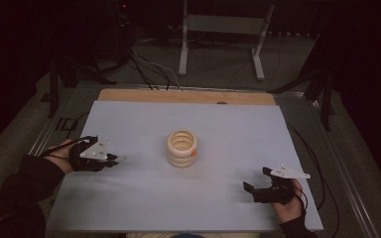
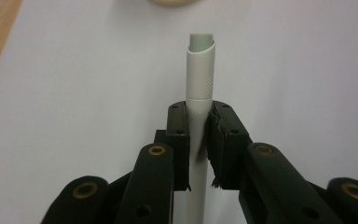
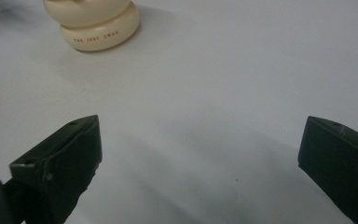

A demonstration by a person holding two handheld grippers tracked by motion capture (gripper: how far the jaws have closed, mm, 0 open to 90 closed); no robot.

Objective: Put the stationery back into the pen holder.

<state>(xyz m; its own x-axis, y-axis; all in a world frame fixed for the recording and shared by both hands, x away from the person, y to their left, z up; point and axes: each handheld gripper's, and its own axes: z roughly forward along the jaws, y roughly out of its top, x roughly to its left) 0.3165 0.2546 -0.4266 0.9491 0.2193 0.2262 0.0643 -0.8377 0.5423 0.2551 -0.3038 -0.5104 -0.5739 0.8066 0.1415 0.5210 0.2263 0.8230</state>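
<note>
Clamped between the left gripper's (image 2: 198, 140) black pads was a slim white pen (image 2: 199, 79), pale-tipped, its long axis running straight out ahead of the jaws toward the cream ribbed holder (image 1: 182, 148). Well apart, the right gripper (image 1: 254, 185) stood wide open.

One pen (image 2: 199, 70), one ribbed holder (image 1: 182, 148)

White pen (image 2: 198, 84) (clamped, above table)

The cream ribbed ring-stacked holder (image 1: 182, 148) stands mid-counter (image 1: 144, 198); the left hand-held gripper (image 1: 113, 159), clamping a white plastic pen (image 2: 198, 79), lies left of it, the right hand-held gripper (image 1: 255, 186) right and nearer.
</note>
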